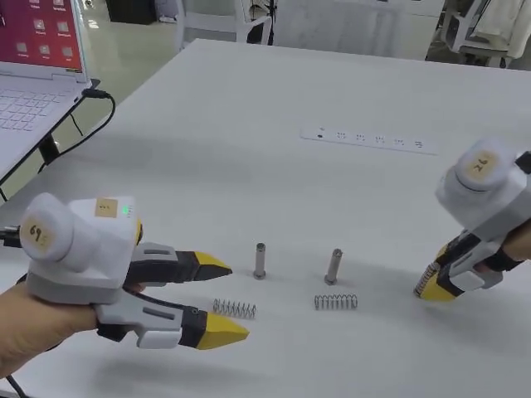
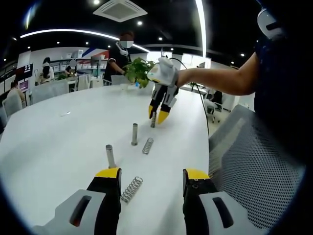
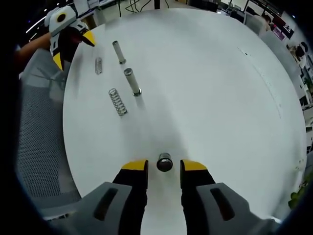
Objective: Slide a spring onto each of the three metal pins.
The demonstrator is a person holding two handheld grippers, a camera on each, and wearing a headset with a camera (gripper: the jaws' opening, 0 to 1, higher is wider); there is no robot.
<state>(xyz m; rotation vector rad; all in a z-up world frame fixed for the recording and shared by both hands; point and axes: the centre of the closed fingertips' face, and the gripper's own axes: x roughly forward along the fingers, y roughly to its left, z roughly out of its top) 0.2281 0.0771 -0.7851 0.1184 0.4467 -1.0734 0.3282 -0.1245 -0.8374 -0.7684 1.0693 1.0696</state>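
Springs [image 1: 235,309] lie flat on their sides beside two upright pins [image 1: 260,261].

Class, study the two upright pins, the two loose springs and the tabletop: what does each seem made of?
Pins: likely steel, smooth grey with bright glints. Springs: thin coiled wire, silvery, probably steel too. Tabletop: matt white, perhaps laminate; the look leaves it open.

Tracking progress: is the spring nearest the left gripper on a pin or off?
Off. The spring lies flat on the table, beside the bare upright pin.
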